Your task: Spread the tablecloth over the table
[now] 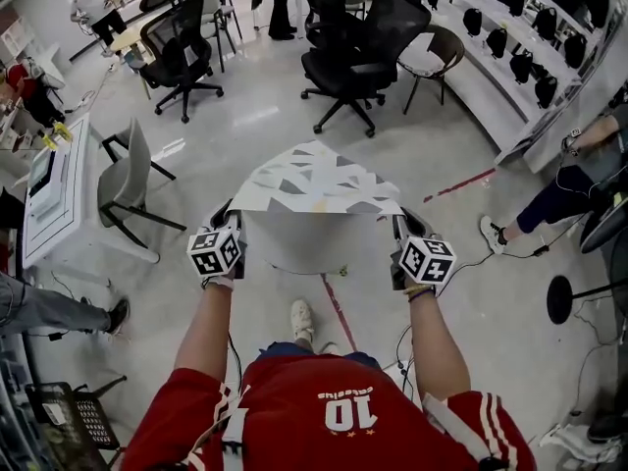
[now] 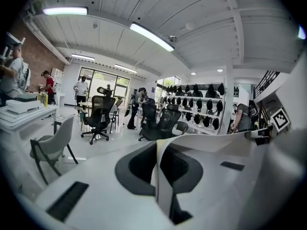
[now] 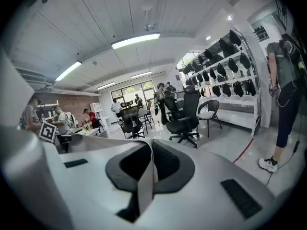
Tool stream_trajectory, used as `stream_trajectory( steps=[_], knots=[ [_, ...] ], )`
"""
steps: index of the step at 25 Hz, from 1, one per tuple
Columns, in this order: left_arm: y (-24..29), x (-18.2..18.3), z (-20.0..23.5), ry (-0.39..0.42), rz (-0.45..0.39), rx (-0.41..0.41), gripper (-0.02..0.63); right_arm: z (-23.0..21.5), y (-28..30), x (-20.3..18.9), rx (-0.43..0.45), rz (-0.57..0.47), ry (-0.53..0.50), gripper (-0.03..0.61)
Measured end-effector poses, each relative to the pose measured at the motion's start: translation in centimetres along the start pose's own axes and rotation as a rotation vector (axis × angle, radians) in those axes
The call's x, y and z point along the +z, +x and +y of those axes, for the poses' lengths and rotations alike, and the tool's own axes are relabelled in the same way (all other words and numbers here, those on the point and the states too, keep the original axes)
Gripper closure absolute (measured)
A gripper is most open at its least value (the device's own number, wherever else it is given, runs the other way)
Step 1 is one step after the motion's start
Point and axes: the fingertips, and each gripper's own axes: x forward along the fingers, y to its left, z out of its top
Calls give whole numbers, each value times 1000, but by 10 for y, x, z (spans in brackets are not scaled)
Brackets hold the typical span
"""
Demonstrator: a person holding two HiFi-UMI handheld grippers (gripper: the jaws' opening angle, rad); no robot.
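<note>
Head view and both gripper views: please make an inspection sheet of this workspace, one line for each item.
Surface: round white table, partly under the tablecloth.
Job's things: tablecloth, held up above the table, not yet laid.
Clutter: nothing seen.
Grippers: left gripper and right gripper, jaws shut on the tablecloth's near edge.
Cables: black cable on the floor at the right.
Surroundings: black office chairs, grey chair, a person's leg nearby.

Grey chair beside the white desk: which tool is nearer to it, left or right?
Left. The left tool grips the tablecloth corner on the side of the grey chair; the right tool grips the opposite corner, farther away.
</note>
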Motion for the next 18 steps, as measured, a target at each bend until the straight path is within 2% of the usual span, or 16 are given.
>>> stream_trajectory(
  steps=[6, 12, 18],
  knots=[
    [-23, -42, 7, 7, 42, 18, 604, 7, -13, -38, 10, 30, 6, 560],
    [-27, -63, 8, 22, 99, 40, 604, 6, -15, -58, 21, 78, -13, 555],
    [-52, -115, 7, 38, 139, 35, 603, 5, -38, -114, -4, 112, -26, 540]
  ],
)
